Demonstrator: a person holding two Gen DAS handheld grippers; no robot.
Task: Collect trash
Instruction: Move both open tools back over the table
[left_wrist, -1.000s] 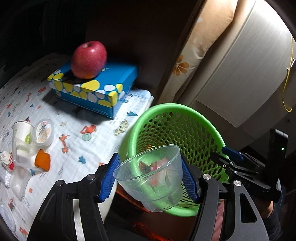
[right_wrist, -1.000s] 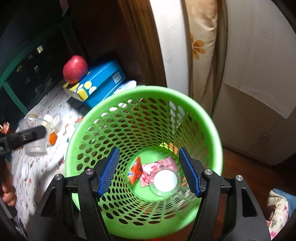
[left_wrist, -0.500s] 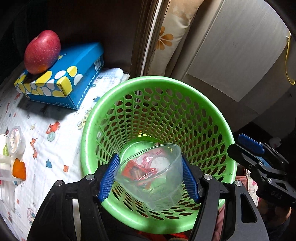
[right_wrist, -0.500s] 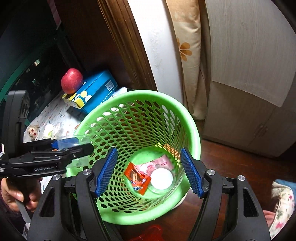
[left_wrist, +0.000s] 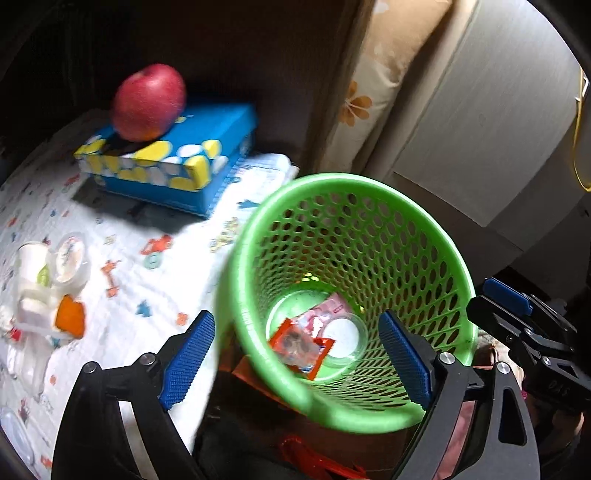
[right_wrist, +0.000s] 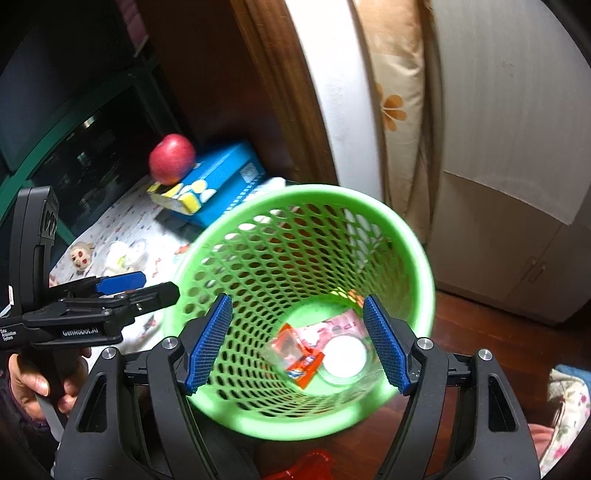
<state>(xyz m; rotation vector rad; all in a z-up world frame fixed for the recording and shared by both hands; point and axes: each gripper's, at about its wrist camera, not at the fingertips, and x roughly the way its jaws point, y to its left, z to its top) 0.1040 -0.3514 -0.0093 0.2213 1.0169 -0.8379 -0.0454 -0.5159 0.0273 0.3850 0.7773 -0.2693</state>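
A green perforated basket (left_wrist: 458, 280) (right_wrist: 417, 254) stands on the floor by the table. Inside lie an orange wrapper (left_wrist: 299, 345) (right_wrist: 299, 356), a pink wrapper (left_wrist: 325, 312) (right_wrist: 340, 325) and a clear plastic cup (left_wrist: 345, 338) (right_wrist: 345, 356). My left gripper (left_wrist: 295, 363) is open and empty above the basket's near rim; it also shows in the right wrist view (right_wrist: 140, 288). My right gripper (right_wrist: 297, 345) is open and empty over the basket; it shows at the right in the left wrist view (left_wrist: 517, 314).
A table with a patterned cloth (left_wrist: 122, 229) holds a blue box (left_wrist: 177, 162) with a red apple (left_wrist: 149, 101), plus white cups and packaging (left_wrist: 48, 280) at the left. A small doll head (right_wrist: 81, 254) lies there too. A cabinet (right_wrist: 517, 147) stands behind.
My left gripper opened and let go of the clear cup, which dropped into the basket. The left gripper then drew back toward the table side.
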